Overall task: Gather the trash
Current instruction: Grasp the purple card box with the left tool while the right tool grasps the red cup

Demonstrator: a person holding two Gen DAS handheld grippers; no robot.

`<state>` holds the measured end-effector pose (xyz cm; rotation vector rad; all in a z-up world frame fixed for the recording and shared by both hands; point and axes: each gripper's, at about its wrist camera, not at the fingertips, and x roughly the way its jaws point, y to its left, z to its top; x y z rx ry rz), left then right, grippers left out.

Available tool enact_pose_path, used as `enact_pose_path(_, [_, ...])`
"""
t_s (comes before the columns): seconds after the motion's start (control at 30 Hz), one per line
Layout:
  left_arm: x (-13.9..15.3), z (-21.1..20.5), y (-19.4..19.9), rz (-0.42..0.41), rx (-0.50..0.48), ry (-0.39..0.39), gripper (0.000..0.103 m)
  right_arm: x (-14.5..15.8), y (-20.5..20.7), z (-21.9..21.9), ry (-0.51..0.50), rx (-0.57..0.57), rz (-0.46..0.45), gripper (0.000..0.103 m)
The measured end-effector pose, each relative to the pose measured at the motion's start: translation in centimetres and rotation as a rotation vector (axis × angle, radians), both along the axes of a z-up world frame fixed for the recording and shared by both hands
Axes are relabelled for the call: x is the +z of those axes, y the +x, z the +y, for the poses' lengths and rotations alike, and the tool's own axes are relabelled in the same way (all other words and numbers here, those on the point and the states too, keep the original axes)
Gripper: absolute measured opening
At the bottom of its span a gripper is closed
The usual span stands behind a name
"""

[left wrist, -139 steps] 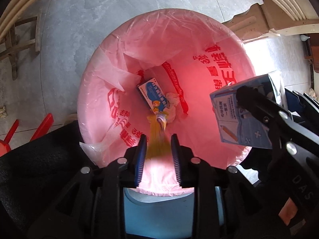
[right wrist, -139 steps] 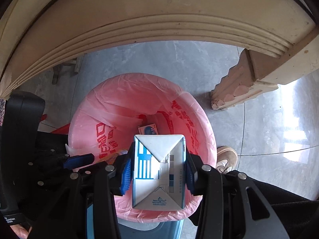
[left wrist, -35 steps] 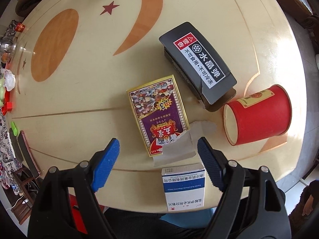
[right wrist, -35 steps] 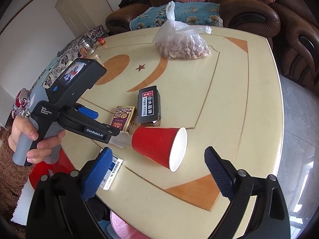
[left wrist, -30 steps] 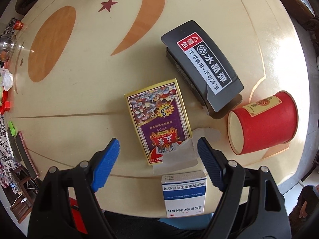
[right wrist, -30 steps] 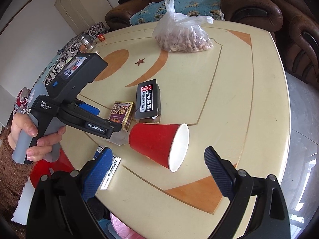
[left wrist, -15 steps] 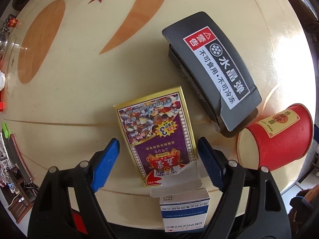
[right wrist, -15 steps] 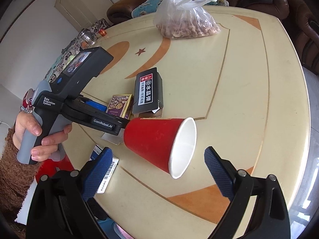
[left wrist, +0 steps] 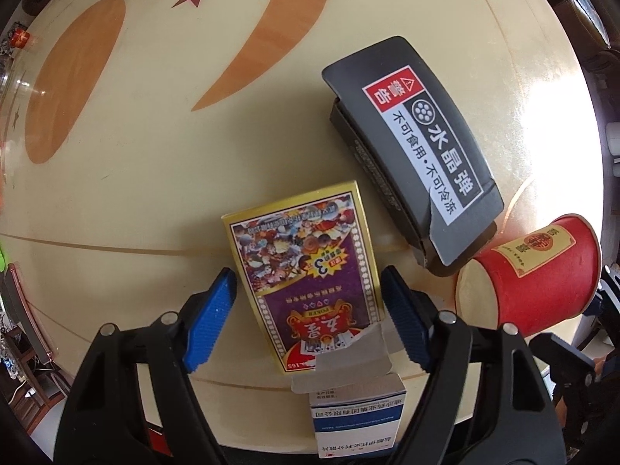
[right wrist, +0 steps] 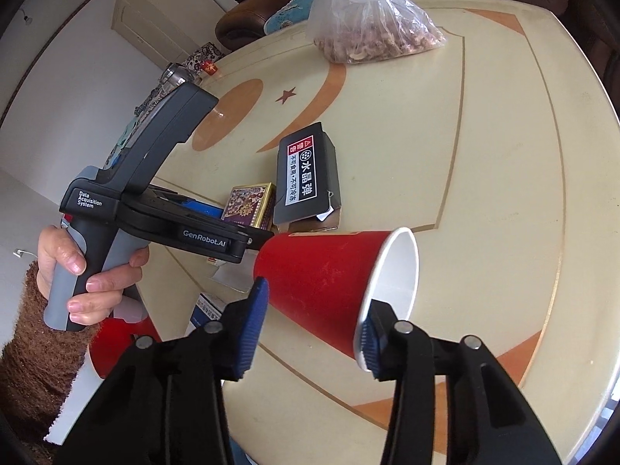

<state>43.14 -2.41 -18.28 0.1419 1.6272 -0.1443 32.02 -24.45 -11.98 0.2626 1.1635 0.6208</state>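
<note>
In the left wrist view, the left gripper (left wrist: 306, 321) is seen pointed down over the round table (left wrist: 155, 178), its blue jaws standing apart on either side of the playing-card box (left wrist: 302, 271), which lies flat and uncollected; the jaws have just been closing a little, and a gap is visible between each pad and the box edges, so no grip is judged to be made. A torn white medicine box (left wrist: 356, 407) lies at the near table edge, touching the card box's lower end. A black box with a warning label (left wrist: 418, 178) lies just beside the card box, and the red paper cup (left wrist: 531, 275) lies on its side next to it. In the right wrist view, the right gripper (right wrist: 310, 325) is seen brought onto the red paper cup (right wrist: 333, 283), its jaws having just been closing, with the cup between them; one pad is at the cup's rim and the other at its wall near the base, and full clamping cannot be told for certain, though contact appears made. A person's hand (right wrist: 77, 271) is seen holding the left tool's handle. A plastic bag of nuts (right wrist: 372, 31) is noted at the far side of the table. Four items are thus judged still left on the table, with two pickups in hand; no bin is visible.
</note>
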Motion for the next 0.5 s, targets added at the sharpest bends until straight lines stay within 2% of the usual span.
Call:
enact_pose_path(0.07, [0.3,0.3,-0.5,-0.008,-0.011,0.000,0.065,0.2,-0.3,0.1,0.019,0.000,-0.012,0.028])
enact_pose_path(0.27, [0.4,0.1,-0.9,-0.019,-0.034,0.017,0.065,1.2,-1.0,0.3,-0.009,-0.032,-0.054,0.017])
enact_pose_path(0.33, [0.6,-0.7,-1.3,-0.030,-0.032,0.020,0.065,1.7,-1.2,0.2,-0.003,-0.038,-0.064,0.008])
enact_pose_path(0.5, [1.8,-1.3,-2.2,-0.064,-0.035,0.009,0.064,2.9,-1.9,0.1,-0.074,-0.063,-0.109,0.004])
